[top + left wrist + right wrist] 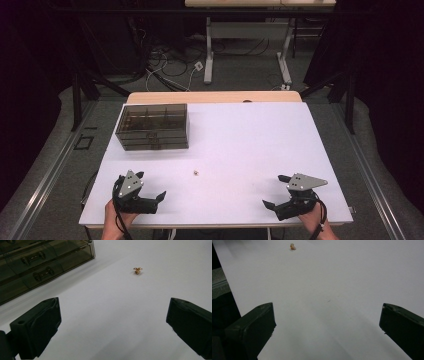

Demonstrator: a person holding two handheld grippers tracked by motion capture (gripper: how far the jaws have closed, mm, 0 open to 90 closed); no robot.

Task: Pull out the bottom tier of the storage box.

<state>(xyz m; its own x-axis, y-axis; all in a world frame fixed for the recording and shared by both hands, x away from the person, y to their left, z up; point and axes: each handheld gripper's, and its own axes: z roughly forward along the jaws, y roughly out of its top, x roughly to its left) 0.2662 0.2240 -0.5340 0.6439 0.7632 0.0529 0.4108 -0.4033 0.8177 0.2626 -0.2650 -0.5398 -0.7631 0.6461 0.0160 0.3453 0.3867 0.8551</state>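
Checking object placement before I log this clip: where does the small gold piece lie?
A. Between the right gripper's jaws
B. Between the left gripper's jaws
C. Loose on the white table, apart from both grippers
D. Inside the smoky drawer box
C: the small gold piece lies alone on the white table, in front of the drawer box, with the left gripper and the right gripper both open and well short of it.

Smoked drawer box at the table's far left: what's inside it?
Through the tinted walls of the drawer box, dividers split the top into compartments, and the left gripper view shows drawer fronts with handles. The dark plastic hides whether the drawers hold anything.
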